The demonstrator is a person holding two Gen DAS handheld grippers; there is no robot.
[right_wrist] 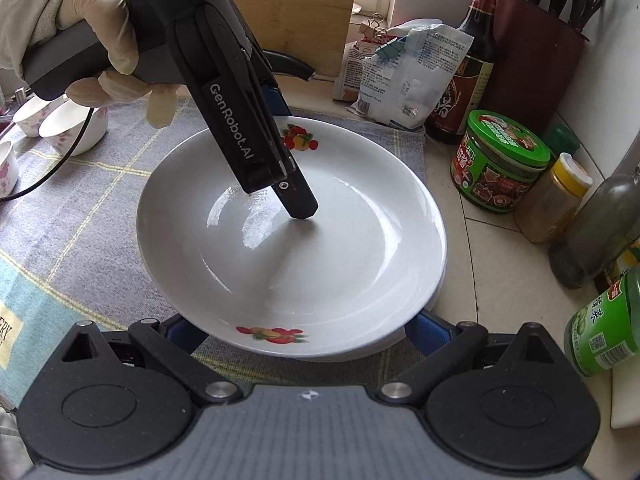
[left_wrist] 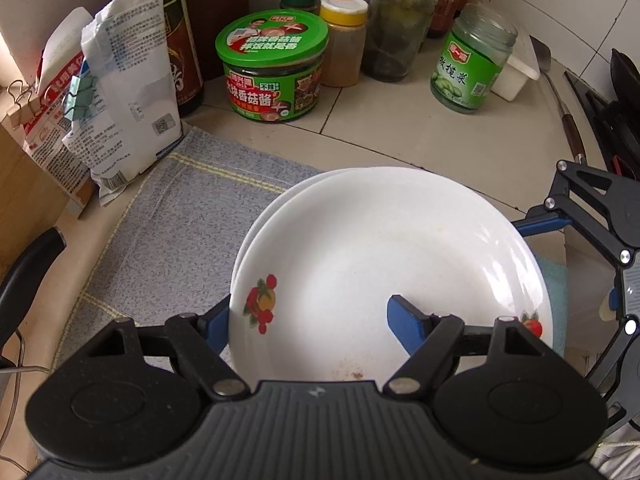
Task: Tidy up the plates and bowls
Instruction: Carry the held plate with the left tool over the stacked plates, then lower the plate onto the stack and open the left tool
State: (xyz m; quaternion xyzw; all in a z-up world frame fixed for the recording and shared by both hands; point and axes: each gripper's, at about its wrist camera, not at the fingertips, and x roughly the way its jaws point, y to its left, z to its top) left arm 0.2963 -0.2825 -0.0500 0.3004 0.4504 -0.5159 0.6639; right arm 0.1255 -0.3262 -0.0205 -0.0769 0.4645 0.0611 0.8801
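1. Tiled kitchen desk [left_wrist: 400,136] with a grey checked cloth [left_wrist: 180,220] on it carries the work: a white plate [left_wrist: 380,264] with fruit prints sits over a second white plate [left_wrist: 262,210]. It is shifted a little to one side, so a sliver of the lower rim shows
2. The left tool [left_wrist: 310,316] is pressed together on the upper plate's wall, with one blue finger under the rim and the other lying in the well. A gloved hand [right_wrist: 104,32] holds its grip
3. The right tool [right_wrist: 304,330] stands spread wide at the opposite rim. Both its blue fingers run under the edge of the plates, so their tips are hidden, and I see nothing pinched between them
4. Three small flowered bowls [right_wrist: 74,128] stand on the far part of the cloth, well apart from the plates, side by side and not nested
5. Behind the cloth are clipped packets [left_wrist: 128,92], a green-lidded sauce jar [left_wrist: 272,68], bottles, and a knife block [right_wrist: 536,64]
6. As I judge it, the plates are nearly paired. The upper one still needs centring on the lower and then releasing. The bowls look untouched and remain to be gathered, so roughly half the task seems left
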